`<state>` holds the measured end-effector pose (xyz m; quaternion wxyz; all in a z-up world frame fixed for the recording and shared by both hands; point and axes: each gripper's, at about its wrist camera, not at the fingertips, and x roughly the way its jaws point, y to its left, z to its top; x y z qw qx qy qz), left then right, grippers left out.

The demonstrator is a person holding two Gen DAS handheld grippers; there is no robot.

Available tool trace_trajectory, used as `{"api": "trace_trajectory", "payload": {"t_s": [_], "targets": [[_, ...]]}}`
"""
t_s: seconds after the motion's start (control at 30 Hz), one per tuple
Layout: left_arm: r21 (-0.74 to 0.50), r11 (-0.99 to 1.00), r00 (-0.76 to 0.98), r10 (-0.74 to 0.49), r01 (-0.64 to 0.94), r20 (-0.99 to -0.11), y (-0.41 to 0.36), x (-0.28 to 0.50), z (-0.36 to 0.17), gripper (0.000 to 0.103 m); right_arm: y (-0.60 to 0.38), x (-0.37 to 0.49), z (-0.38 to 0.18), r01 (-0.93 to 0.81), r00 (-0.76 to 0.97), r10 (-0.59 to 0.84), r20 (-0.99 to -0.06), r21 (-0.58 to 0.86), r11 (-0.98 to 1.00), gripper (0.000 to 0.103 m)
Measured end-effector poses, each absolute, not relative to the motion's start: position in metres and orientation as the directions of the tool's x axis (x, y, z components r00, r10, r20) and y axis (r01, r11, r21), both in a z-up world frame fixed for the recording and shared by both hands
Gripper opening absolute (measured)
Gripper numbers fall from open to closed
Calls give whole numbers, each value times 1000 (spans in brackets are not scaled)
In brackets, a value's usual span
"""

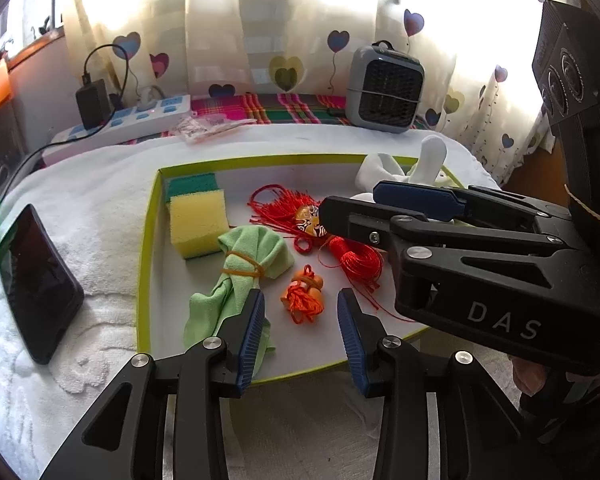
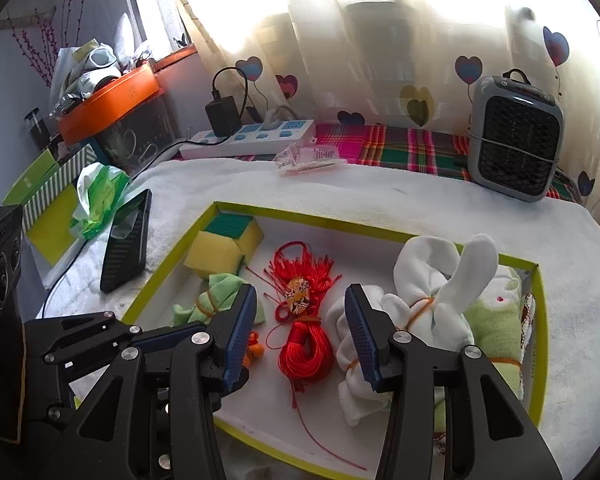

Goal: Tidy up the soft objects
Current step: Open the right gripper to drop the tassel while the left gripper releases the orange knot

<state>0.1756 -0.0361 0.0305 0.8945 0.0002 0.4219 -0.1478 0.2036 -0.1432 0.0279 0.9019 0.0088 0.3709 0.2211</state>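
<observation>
Left tongs spread, nothing between the pads; small orange tassel charm lies just ahead of them in the green-rimmed tray, rolled green cloth beside their left finger. Right tongs spread, empty, above the red cord bundle; banded white cloth beside their right finger. Yellow sponge beyond, far-left corner.

This is a room in a home, with daylight coming through a sheer curtain printed with coloured hearts. A white towel and a plaid cloth cover the surface, which carries household odds and ends: a power strip with a charger, a small grey heater, a phone.
</observation>
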Motion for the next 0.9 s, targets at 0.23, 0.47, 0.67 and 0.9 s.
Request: {"api": "trace_trajectory", "payload": {"t_s": [0.23,0.47,0.67,0.9], "targets": [[-119,960,621,-256,254,-741,-31,161,38,36,-146,189,34,-384,641,409,-650,190,904,48],[-120,963,634,-249,240,-732,-22,144,43,36,-147,171,39,-375,659,401,-636,184,908,48],[-134,963,647,-256,232,-718,-15,130,48,36,-149,154,41,-365,669,403,-625,196,910,48],[-141,965,656,-254,222,-711,-8,115,50,36,-153,134,40,-352,679,406,-612,213,911,49]]}}
